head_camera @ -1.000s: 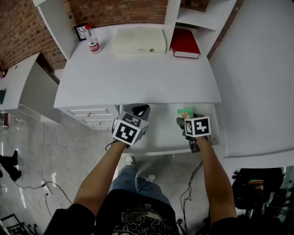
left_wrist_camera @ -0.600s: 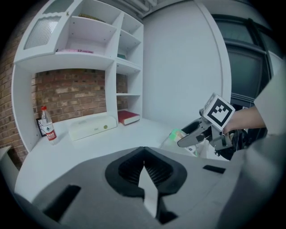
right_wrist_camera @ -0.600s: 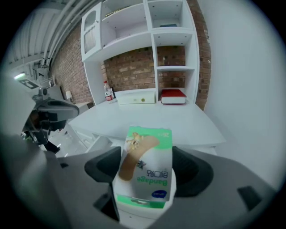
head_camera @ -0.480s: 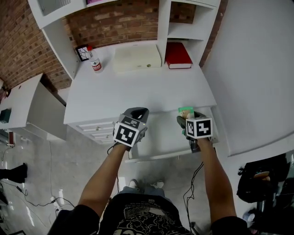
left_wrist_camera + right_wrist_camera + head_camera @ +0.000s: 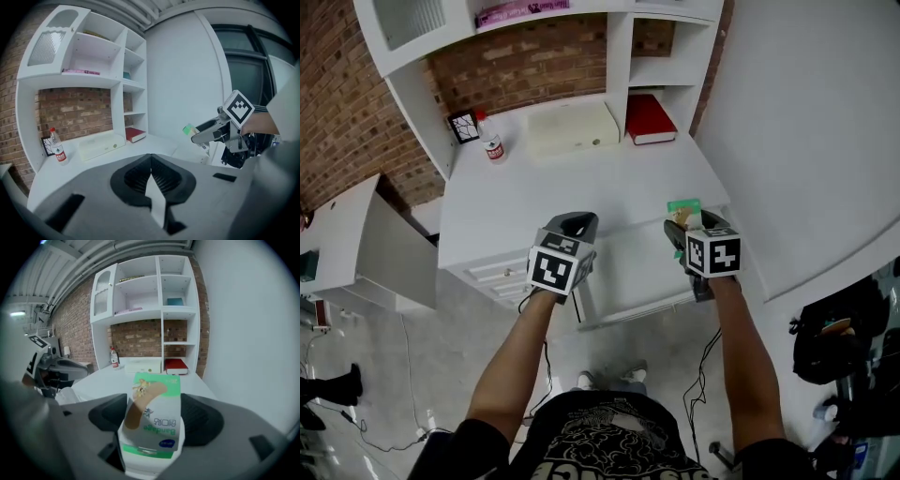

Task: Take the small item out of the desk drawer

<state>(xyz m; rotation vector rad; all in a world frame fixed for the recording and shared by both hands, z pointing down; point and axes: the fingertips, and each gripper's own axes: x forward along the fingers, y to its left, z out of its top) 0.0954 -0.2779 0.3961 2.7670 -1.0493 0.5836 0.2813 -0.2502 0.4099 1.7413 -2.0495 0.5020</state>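
Head view: the right gripper (image 5: 682, 228) holds the bandage box (image 5: 683, 210) above the open drawer (image 5: 628, 272), at three o'clock from the left gripper (image 5: 576, 223).

Left gripper view: its jaws are together and empty.

Right gripper view: the jaws clamp the box's sides (probably light, crushable card), so a gentle mid-body grip suits.

A cream box (image 5: 564, 128) lies at the foot of the brick wall (image 5: 525, 61). Left of the box stands a clear bottle (image 5: 492, 142); right of it lies a red book (image 5: 649, 119).
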